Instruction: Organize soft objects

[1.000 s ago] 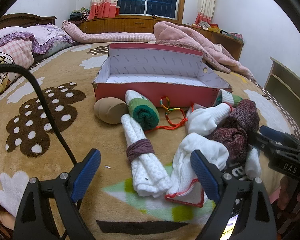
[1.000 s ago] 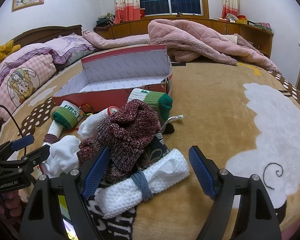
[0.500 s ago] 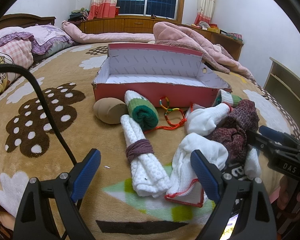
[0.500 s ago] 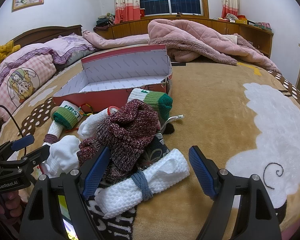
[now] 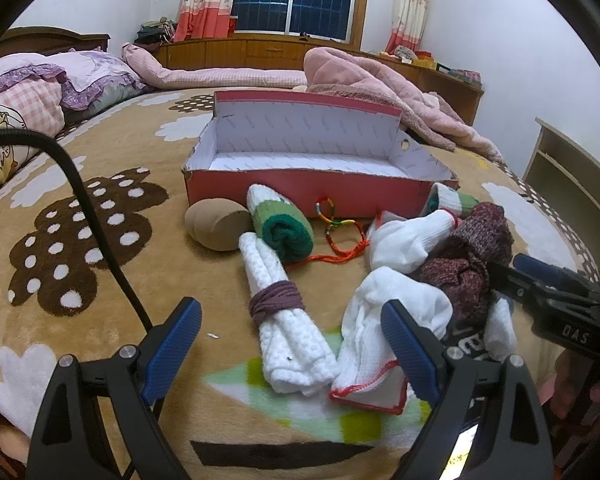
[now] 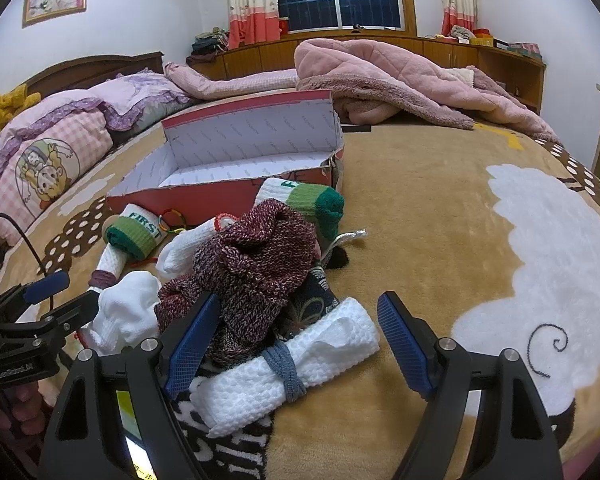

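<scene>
An open red shoebox (image 5: 300, 196) (image 6: 228, 200) sits on the bed, with nothing visible inside it. In front of it lie a tan ball (image 5: 214, 224), a green-and-white rolled sock (image 5: 282, 228) (image 6: 138, 232), a white towel roll tied with purple yarn (image 5: 284, 320), white socks (image 5: 396, 308), a maroon knit piece (image 5: 468, 256) (image 6: 256, 264) and a second white roll tied with grey (image 6: 288, 368). My left gripper (image 5: 296, 344) hovers open just short of the purple-tied roll. Over the grey-tied roll my right gripper (image 6: 300, 340) stands open, holding nothing.
A coloured braided cord (image 5: 340, 232) lies against the box front. Pillows (image 6: 52, 148) are at the left, a pink quilt (image 6: 400, 76) behind the box, a shelf (image 5: 568, 172) at the right. A black cable (image 5: 96, 220) crosses the brown blanket (image 6: 440, 220).
</scene>
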A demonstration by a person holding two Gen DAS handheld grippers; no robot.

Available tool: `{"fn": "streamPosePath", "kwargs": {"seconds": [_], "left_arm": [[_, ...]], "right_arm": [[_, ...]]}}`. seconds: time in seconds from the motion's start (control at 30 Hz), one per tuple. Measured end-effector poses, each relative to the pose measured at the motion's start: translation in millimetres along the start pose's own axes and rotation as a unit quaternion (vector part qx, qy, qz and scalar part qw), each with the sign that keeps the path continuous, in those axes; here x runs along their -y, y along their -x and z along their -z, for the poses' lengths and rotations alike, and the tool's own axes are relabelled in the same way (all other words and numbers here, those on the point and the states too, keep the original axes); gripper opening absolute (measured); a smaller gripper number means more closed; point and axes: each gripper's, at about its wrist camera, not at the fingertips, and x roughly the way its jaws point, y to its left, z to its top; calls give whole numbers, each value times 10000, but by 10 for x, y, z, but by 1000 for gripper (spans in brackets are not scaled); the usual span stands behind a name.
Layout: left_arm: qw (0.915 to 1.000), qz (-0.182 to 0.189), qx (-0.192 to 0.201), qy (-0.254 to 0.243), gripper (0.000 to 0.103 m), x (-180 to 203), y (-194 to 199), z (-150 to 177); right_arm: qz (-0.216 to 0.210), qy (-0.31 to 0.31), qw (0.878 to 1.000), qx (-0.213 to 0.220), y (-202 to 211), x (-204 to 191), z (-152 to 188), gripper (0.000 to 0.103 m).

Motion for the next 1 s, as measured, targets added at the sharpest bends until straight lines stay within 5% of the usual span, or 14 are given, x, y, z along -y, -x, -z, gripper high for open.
{"fn": "streamPosePath", "kwargs": {"seconds": [0.3, 0.53, 0.63, 0.7, 0.8, 0.9, 1.0], "left_arm": [[9980, 292, 551, -135, 94, -52, 340, -71], [9932, 1128, 287, -35, 82, -48, 407, -74], [9900, 1388, 155, -220, 72, 70, 390, -29], [9878, 1506, 85, -396, 69, 179, 353, 10], [9851, 1629, -136, -540, 58, 304, 225, 43], [9854, 1557, -343, -601, 50, 359, 61, 72], [9850, 1536, -543, -570, 25, 368, -78, 71]], "right_arm": [[-239, -15, 9995, 184, 144, 21, -5, 82], [-1059, -433, 9933, 162, 140, 197, -119, 81], [-1328, -472, 9899, 137, 100, 178, -150, 66], [-1414, -475, 9888, 75, 32, 149, -176, 40], [-1407, -455, 9890, -52, -72, 108, -195, 21], [-1393, -413, 9892, 163, -2, 90, -220, 19], [-1369, -398, 9893, 303, 56, 99, -228, 19]]}}
